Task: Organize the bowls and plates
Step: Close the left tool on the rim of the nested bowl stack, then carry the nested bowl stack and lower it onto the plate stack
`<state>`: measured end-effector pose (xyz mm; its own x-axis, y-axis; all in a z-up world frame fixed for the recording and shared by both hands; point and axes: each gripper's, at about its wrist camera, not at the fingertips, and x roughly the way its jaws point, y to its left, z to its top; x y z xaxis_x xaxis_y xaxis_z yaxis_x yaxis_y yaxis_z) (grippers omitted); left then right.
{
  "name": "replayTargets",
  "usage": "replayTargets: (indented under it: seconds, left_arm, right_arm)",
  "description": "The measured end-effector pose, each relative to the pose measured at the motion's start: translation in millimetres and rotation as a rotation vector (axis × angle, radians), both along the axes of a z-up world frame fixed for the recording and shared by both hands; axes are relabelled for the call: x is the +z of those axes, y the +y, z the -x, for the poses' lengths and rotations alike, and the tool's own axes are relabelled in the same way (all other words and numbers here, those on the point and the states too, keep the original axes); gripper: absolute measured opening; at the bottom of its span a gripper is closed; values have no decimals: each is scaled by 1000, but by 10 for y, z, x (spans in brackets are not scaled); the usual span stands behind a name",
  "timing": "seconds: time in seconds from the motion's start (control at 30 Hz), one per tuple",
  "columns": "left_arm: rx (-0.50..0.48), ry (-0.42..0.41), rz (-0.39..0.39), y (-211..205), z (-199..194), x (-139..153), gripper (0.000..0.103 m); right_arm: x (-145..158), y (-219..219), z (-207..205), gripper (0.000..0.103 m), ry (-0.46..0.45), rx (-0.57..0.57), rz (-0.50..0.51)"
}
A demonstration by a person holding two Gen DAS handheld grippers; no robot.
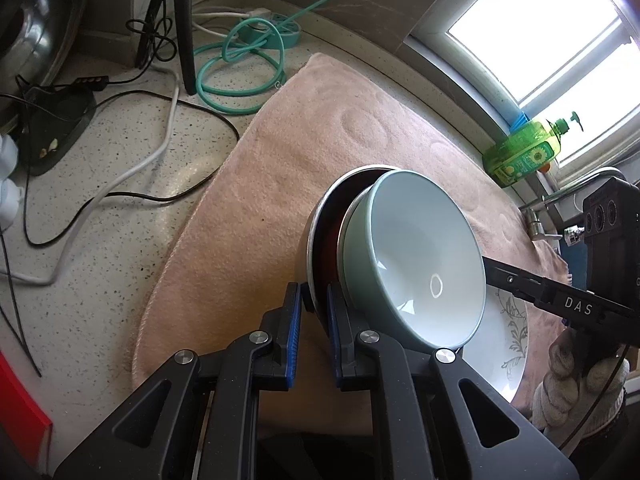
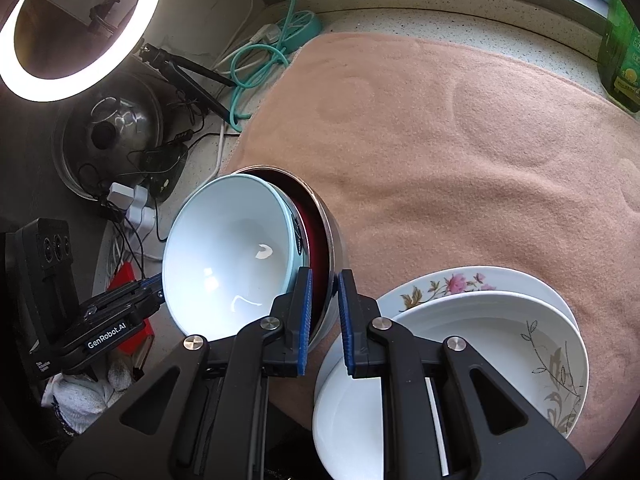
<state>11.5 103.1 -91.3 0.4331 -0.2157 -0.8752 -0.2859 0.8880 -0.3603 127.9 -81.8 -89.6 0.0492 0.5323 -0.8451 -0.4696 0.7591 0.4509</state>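
1. Left gripper [image 1: 316,300] clenched on the rim of the steel bowl [image 1: 316,240]; blue-edged pads pinch the metal wall from both sides, near edge of the stack.
2. Right gripper [image 2: 325,304] likewise clamped on the steel bowl [image 2: 334,240] rim at the opposite side; one pad inside, one outside the wall.
3. Steel bowl: shiny metal outside, dark red inside, tilted up on edge between the two grippers, over the pink towel [image 1: 280,152].
4. Pale green bowl [image 1: 416,256] nested in the steel one, also tilted; glazed light mint outside, whitish-blue inside, glossy highlights on the bottom. Another rim shows between it and the steel bowl; cannot tell what that is.
5. Right of the bowls in right wrist view: stacked plates on the towel [image 2: 460,152]. Top one is the white leaf plate [image 2: 500,344], grey leaf sprig pattern; under it the flower plate [image 2: 448,284], pink blossoms on the rim. Bowl stack overlaps the plates' left edge.
6. Gloved hand [image 1: 576,380] in white knit glove holds the right gripper's handle.
7. Beyond the towel: speckled counter [image 1: 120,168] with black and white cables, teal cord [image 1: 240,64] coiled, green soap bottle [image 1: 524,152] by the window, lit ring light [image 2: 80,32], steel lid [image 2: 108,136].
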Motion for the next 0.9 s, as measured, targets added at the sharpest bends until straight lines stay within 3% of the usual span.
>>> replayTargets:
  seconds: [0.5,0.9]
  left_arm:
    - [3,-40,-42,-18,51,202,10]
    - [-43,-97,-31,-257,-48,467,10]
  right_arm:
    - [215,-5,70,13,-53,15,-11]
    - [594,-406,98,13,-104,-38,-47]
